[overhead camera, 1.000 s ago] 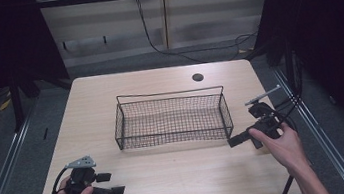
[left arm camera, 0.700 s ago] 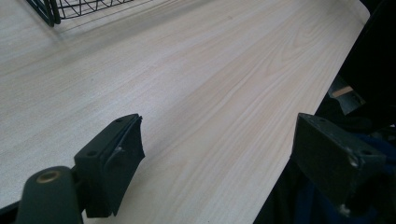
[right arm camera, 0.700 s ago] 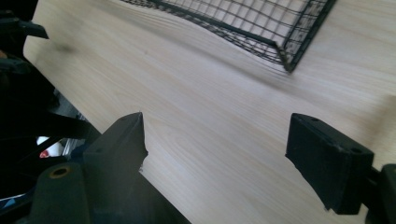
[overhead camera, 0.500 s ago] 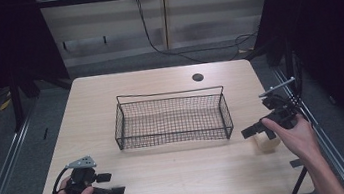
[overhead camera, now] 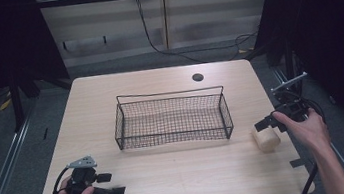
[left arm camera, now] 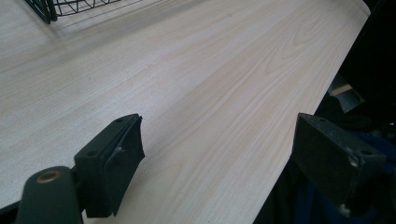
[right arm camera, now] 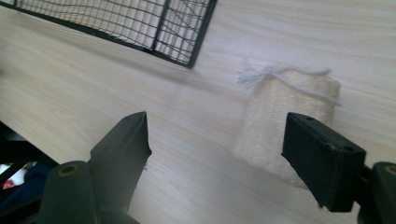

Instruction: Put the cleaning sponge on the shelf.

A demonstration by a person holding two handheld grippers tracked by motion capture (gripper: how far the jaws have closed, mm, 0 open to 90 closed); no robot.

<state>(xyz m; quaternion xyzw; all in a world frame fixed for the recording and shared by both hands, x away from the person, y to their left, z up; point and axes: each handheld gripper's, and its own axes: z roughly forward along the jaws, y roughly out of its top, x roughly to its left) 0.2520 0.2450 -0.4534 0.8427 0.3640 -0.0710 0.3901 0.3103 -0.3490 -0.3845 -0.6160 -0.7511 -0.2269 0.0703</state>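
Hovering right claw point(overhead camera: 264, 125) beside loofah point(overhead camera: 266, 139), near table edge point(overhead camera: 292, 126).

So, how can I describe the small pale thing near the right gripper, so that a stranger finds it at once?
Start from the black wire basket in the middle of the wooden table. Just past its right end, toward the near edge, lies a beige loofah sponge with a white string loop, the one soft, pale object there.

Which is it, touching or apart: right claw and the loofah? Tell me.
Cannot tell. In the right gripper view the loofah lies partly behind one jaw of the right claw; no plain gap or contact shows there.
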